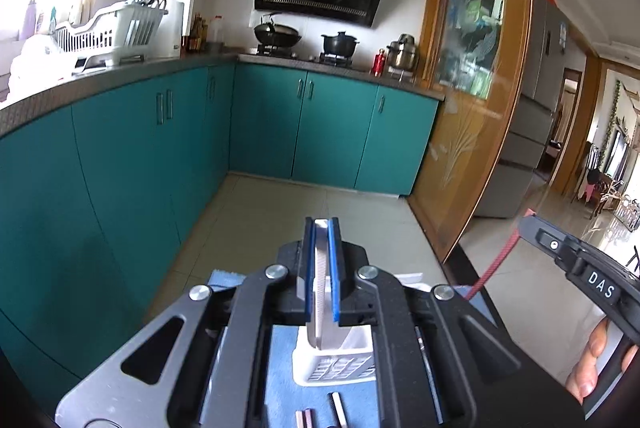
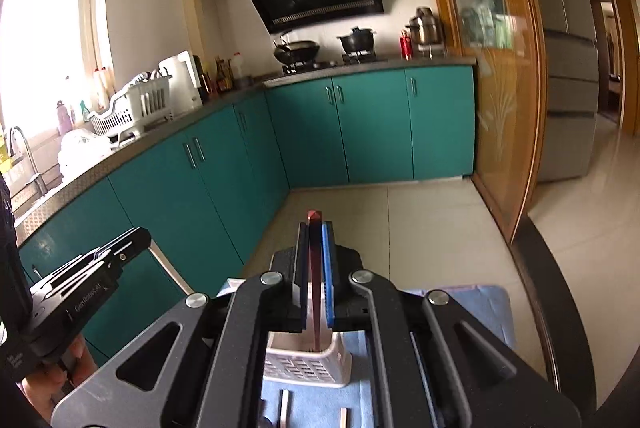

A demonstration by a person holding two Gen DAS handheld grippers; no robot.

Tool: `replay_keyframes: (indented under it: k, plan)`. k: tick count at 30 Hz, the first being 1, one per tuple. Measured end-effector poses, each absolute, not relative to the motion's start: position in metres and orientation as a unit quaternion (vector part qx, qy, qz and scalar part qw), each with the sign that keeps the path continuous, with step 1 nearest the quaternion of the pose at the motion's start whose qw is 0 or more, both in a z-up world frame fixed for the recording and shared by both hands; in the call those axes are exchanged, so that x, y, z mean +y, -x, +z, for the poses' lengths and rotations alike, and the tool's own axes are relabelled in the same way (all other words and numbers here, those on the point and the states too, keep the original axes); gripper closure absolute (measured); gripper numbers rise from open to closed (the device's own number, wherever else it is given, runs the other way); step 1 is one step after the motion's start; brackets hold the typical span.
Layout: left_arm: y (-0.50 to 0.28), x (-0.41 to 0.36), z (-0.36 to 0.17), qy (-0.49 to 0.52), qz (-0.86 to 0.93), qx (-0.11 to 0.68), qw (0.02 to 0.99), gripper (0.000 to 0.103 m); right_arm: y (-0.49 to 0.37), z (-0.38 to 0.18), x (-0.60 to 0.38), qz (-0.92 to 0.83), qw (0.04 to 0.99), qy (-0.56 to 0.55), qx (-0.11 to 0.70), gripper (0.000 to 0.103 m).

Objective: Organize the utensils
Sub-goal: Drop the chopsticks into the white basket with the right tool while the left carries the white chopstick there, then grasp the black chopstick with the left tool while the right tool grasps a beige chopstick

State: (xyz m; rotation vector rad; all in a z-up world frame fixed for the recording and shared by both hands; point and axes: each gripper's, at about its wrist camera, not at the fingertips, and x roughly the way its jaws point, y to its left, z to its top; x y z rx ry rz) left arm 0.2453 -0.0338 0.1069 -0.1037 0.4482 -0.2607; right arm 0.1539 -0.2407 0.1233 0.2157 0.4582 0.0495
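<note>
Steel first: the left gripper (image 1: 321,270) has its blue pads (image 1: 333,268) pinching a flat silver utensil handle (image 1: 320,260), ridged down one face, prob a knife or similar, can't tell which bc the working end is hidden. Its long axis runs straight along the fingers, top end poking just past the tips, bottom end already inside the white slotted utensil holder (image 1: 334,364) sitting on the blue mat (image 1: 280,380). So on this side the piece is basically vertical and right over the holder.

Moving right: the right gripper (image 2: 315,276) is clamped on a dark red utensil (image 2: 315,268), slim w/ a pointed tip sticking above the pads. Same deal, long axis in line w/ the fingers, lower end dipping into the same white holder (image 2: 308,368) from this view. In the left cam you can see that red handle (image 1: 496,260) coming in at a slant from the right gripper's side.

IMO both arms are about equally near the holder, and both pieces are lined up w/ the opening, so the next bit is just let go and back out. A few loose utensils (image 1: 338,408) lie flat on the mat in front of the holder.
</note>
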Motion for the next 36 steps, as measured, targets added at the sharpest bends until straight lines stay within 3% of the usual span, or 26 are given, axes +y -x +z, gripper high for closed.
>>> replay_keyframes:
  k: [2,4,5,6,13,16,22,27,36]
  plan:
    - [-0.246,-0.031,0.103,0.048,-0.125,0.226,0.965,0.096,-0.151,0.117,-0.242,0.026,0.965,-0.106,0.237,0.095]
    - [-0.241,-0.026,0.104,0.045,-0.115,0.219,0.968,0.090,-0.144,0.114,-0.241,0.017,0.966,-0.091,0.239,0.082]
    - [-0.238,-0.024,0.105,0.041,-0.111,0.216,0.969,0.084,-0.141,0.115,-0.242,0.012,0.967,-0.087,0.237,0.066]
    - [-0.233,-0.020,0.107,0.038,-0.108,0.213,0.970,0.073,-0.133,0.117,-0.242,0.010,0.969,-0.083,0.231,0.059]
    - [-0.171,0.036,0.099,0.040,-0.057,0.206,0.976,0.047,-0.035,0.108,-0.270,0.010,0.975,-0.098,0.197,0.059]
    - [-0.157,0.065,0.073,0.058,-0.024,0.237,0.970,0.041,-0.020,0.079,-0.273,0.015,0.965,-0.109,0.237,0.059]
    - [-0.195,0.062,-0.019,0.007,-0.030,0.371,0.928,0.042,-0.079,-0.011,-0.246,0.014,0.915,-0.089,0.393,0.059]
    - [-0.235,0.036,-0.089,-0.035,-0.043,0.461,0.886,0.051,-0.128,-0.073,-0.206,0.005,0.876,-0.030,0.482,0.059]
    - [-0.249,0.006,-0.113,-0.073,-0.052,0.485,0.870,0.051,-0.165,-0.116,-0.201,-0.032,0.851,-0.025,0.524,0.059]
